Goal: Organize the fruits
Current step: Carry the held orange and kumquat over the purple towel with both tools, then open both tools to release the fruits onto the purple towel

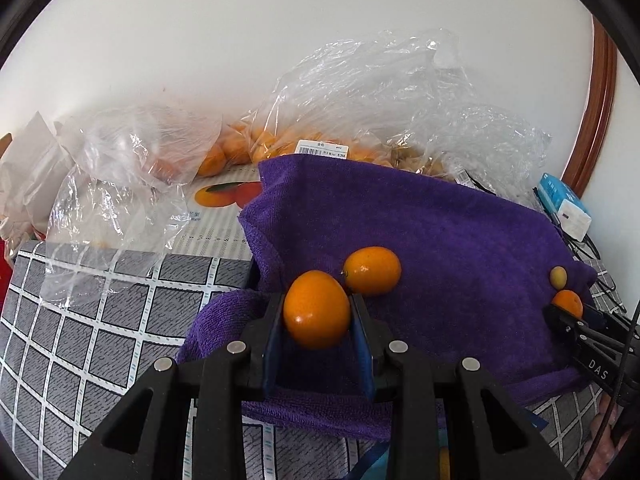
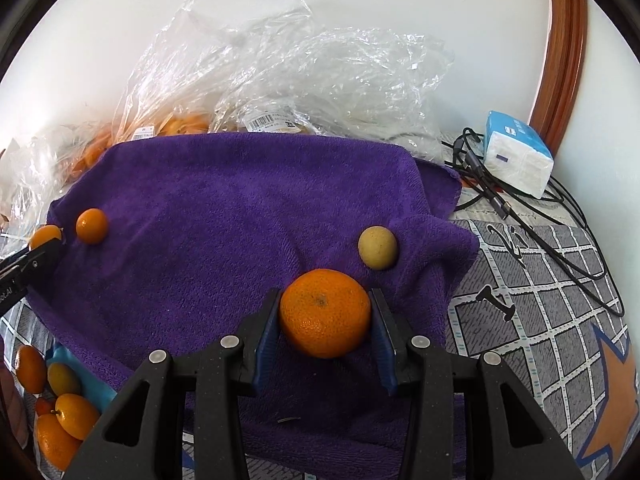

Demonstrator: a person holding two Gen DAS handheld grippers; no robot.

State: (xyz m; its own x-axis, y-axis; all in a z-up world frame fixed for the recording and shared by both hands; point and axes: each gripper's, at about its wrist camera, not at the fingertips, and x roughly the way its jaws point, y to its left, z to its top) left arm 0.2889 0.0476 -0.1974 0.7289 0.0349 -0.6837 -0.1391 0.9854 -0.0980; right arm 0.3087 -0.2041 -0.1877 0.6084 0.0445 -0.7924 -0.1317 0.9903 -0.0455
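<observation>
Pinching an oval kumquat (image 1: 317,310) between its blue pads, the left gripper (image 1: 318,316) holds the fruit just above the purple towel (image 1: 460,232), the kumquat's long axis tilted from upper left to lower right in the left wrist view, its narrower end up and away from the camera. A second kumquat (image 1: 372,270) lies on the towel just beyond it, long axis running nearly across the picture, its small stem end pointing left. The right gripper (image 2: 326,320) has a round mandarin (image 2: 325,313) between its pads, the left pad touching the peel and the right pad just beside it, so whether it grips cannot be told; the mandarin's stem scar faces up toward the camera. On the towel near it sits one small yellowish round fruit (image 2: 377,248), apart from the mandarin. Counted on or over the towel: two kumquats, one mandarin, one yellowish fruit. At the lower left of the right wrist view, four more kumquats (image 2: 60,412) lie heaped off the towel beside something blue. Behind the towel stand crumpled clear plastic bags (image 2: 288,68) with orange fruit inside, too bunched to count. One tissue pack (image 2: 518,152) and a tangle of black cables (image 2: 520,204) lie on the grey checked cloth (image 2: 532,308) to the right.
</observation>
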